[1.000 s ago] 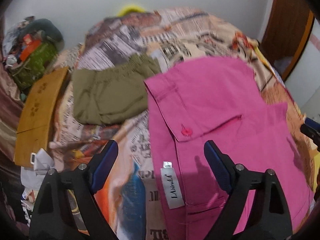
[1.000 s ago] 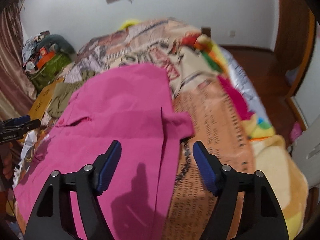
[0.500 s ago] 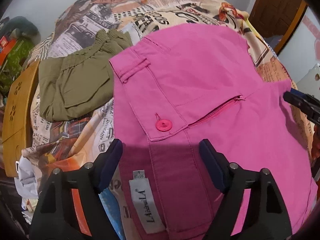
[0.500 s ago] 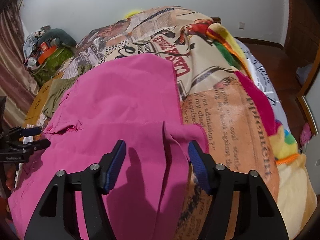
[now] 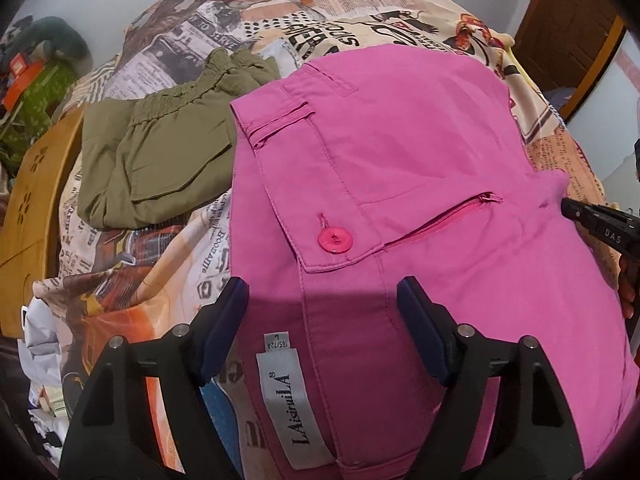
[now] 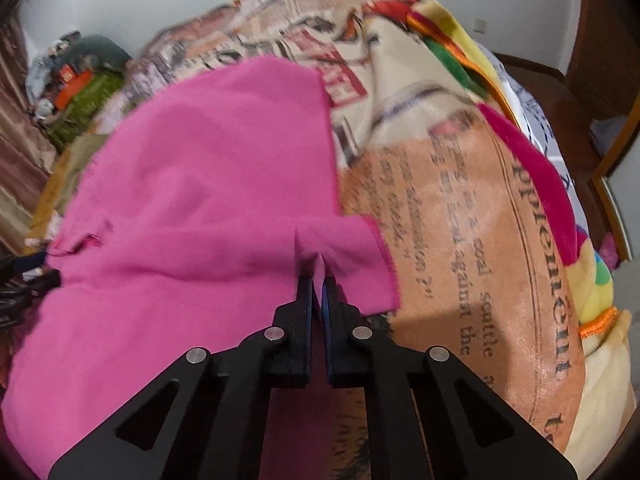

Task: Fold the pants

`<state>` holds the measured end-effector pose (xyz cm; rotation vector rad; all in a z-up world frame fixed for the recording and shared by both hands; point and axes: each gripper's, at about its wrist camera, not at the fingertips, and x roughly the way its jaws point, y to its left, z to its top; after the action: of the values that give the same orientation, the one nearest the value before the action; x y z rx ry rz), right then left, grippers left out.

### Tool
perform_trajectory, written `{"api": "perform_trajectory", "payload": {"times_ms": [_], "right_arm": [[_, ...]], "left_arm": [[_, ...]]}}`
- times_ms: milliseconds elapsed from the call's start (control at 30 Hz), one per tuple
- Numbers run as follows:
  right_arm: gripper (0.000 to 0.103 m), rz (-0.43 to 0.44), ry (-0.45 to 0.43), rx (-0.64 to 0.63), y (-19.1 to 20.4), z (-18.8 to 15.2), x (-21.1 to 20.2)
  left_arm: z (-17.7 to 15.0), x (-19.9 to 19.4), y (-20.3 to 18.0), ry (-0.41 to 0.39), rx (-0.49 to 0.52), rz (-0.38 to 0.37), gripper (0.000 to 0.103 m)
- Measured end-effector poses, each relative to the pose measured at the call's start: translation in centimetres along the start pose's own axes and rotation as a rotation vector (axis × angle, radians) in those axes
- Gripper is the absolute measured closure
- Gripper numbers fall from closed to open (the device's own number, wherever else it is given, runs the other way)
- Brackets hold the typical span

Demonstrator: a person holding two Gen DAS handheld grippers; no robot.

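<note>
Right wrist: right gripper fingers apparently clamped on pink pants fold.

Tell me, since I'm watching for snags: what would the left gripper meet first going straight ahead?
Probably the pink pants: the open left gripper straddles the waistband just below the button. Depth is unclear.

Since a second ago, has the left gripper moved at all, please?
Yes: the left gripper has moved nearer the pink pants; its open jaws now flank the waistband below the button.
</note>
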<state>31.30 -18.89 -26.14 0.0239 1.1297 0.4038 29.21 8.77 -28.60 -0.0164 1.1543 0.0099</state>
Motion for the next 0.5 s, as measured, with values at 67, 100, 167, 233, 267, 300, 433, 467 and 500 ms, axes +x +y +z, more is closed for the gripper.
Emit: {"api": "perform_trajectory", "payload": {"times_ms": [67, 100, 167, 233, 267, 300, 433, 467, 500], "right_arm": [[0.099, 0.015, 0.007, 0.018, -0.4, -0.1, 0.0], [0.099, 0.015, 0.006, 0.015, -0.4, -0.1, -0.2], [0.099, 0.011, 0.0, 0.002, -0.2, -0.1, -0.9], [0.099, 0.013, -0.008, -0.008, -0.1, -0.2, -1.7], [0.099, 0.012, -0.018, -0.017, -0.1, -0.3, -2.3], [0.098, 0.008, -0.027, -0.024, -0.1, -0.4, -2.7], [0.094, -0.001, -0.068, -0.016, -0.7, -0.1, -4.5], [0.089, -0.001, -0.076, -0.007, -0.9, 0.2, -4.8], [0.083, 0.0, -0.088, 0.004, -1.2, 0.5, -5.1]], "left_arm": [[-0.1, -0.1, -0.1, -0.002, 0.004, 0.008, 0.024], [0.0, -0.1, -0.2, -0.002, 0.01, 0.012, 0.024], [0.1, -0.3, -0.3, 0.006, 0.024, 0.015, 0.024], [0.4, -0.7, -0.1, 0.022, 0.032, 0.017, 0.025], [0.4, -1.0, 0.1, 0.021, 0.032, 0.019, 0.025], [0.6, -1.3, 0.3, 0.013, 0.032, 0.025, 0.025], [1.6, -3.0, 1.5, -0.039, 0.007, 0.031, 0.025], [1.9, -3.2, 1.8, -0.046, -0.002, 0.029, 0.025], [2.2, -3.3, 2.1, -0.05, -0.012, 0.028, 0.025]]}}
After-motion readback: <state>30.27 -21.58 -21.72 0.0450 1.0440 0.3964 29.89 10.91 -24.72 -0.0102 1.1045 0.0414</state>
